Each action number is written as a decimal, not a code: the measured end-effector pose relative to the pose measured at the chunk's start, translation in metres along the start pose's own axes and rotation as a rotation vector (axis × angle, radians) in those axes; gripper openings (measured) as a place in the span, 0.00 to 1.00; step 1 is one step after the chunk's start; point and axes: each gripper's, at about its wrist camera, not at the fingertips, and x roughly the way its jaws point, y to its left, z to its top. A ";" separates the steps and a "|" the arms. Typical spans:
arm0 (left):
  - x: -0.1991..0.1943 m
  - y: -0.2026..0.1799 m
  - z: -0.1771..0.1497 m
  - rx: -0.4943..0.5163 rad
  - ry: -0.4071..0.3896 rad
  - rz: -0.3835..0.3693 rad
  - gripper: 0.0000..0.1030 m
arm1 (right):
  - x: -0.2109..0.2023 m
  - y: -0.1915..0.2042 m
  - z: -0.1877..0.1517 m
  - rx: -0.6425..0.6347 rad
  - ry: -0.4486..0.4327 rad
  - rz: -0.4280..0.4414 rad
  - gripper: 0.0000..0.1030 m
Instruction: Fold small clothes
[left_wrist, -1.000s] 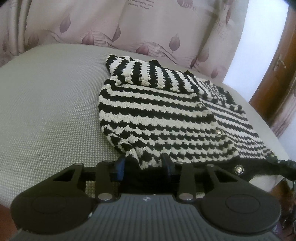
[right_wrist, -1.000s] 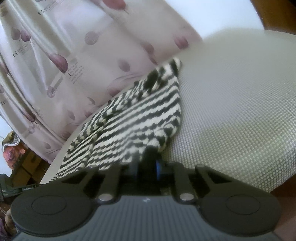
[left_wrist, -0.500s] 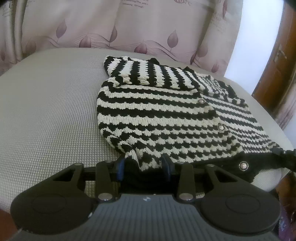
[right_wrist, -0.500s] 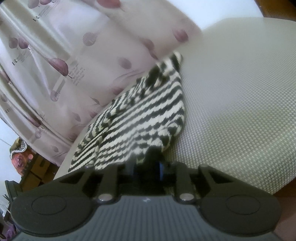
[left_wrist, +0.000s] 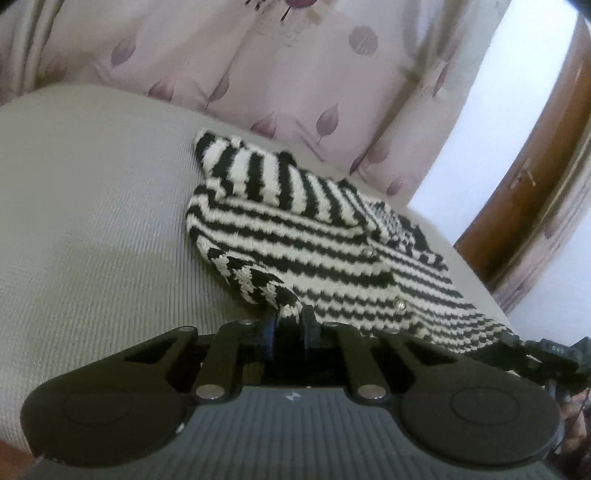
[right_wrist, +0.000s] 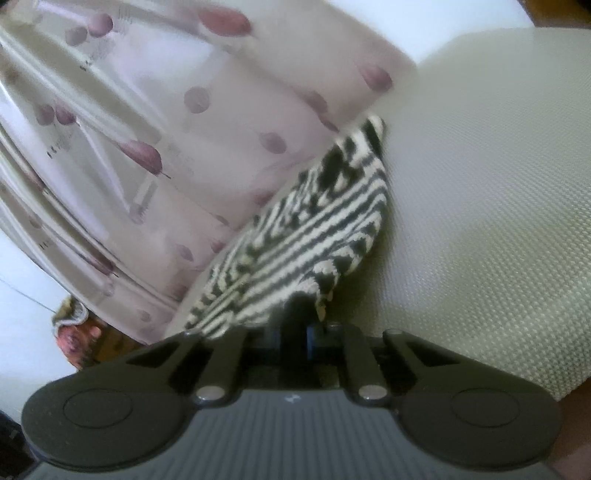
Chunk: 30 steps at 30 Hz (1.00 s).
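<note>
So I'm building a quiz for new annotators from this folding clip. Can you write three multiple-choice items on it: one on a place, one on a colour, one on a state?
1. Where does the striped cardigan lie?
A. on the grey cushion
B. on a wooden floor
C. in a basket

2. What colours are its stripes?
A. red and blue
B. black and cream
C. green and yellow

3. What is the left gripper doing?
A. hanging open above the cloth
B. shut on a hem corner
C. holding a hanger

Answers:
1 A, the knit spreads over the grey woven surface in front of the leaf-print curtain.
2 B, dark and pale bands alternate across it.
3 B, its fingers pinch a raised corner; the right gripper likewise clamps the cardigan's edge.
</note>
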 end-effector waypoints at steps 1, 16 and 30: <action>-0.001 -0.001 0.001 0.008 -0.012 0.001 0.13 | 0.000 0.001 0.002 0.009 -0.005 0.012 0.11; -0.006 0.000 0.005 0.008 -0.046 -0.003 0.10 | 0.002 0.004 0.017 0.063 -0.047 0.106 0.11; 0.006 0.015 -0.009 -0.034 0.110 -0.056 0.61 | 0.002 -0.012 0.006 0.088 -0.005 0.057 0.13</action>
